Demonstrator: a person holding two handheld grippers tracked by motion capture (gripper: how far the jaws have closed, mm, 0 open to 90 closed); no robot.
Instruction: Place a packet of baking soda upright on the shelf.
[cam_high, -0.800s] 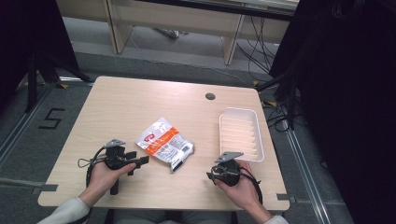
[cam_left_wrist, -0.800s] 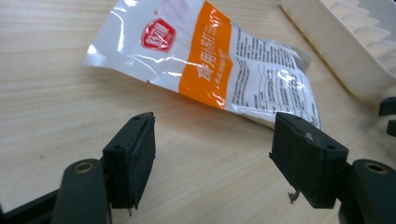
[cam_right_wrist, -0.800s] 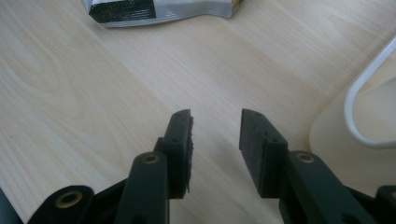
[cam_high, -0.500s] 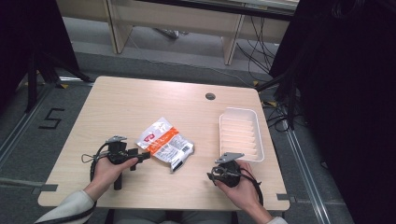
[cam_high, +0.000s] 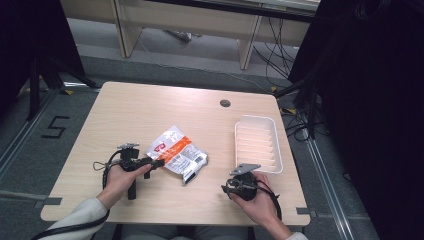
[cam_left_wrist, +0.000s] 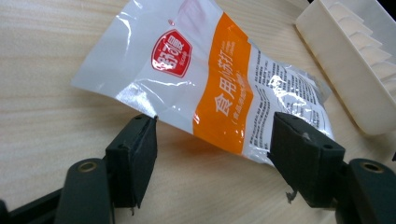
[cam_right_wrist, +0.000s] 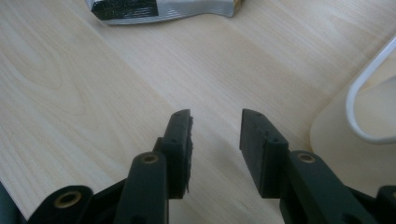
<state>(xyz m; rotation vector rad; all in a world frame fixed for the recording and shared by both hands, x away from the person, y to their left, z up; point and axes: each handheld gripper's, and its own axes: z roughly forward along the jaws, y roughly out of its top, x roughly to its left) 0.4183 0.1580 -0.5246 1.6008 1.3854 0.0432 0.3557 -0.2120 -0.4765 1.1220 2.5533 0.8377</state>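
Left tongs (cam_left_wrist: 212, 140) spread at the packet's near edge, right tongs (cam_right_wrist: 215, 135) part-spread over bare worktop (cam_high: 150, 110).
Left gripper view: jaws flank the orange-and-white packet (cam_left_wrist: 210, 79), not pressing it. High view places the packet mid-worktop, white tray (cam_high: 257, 142) to its right.
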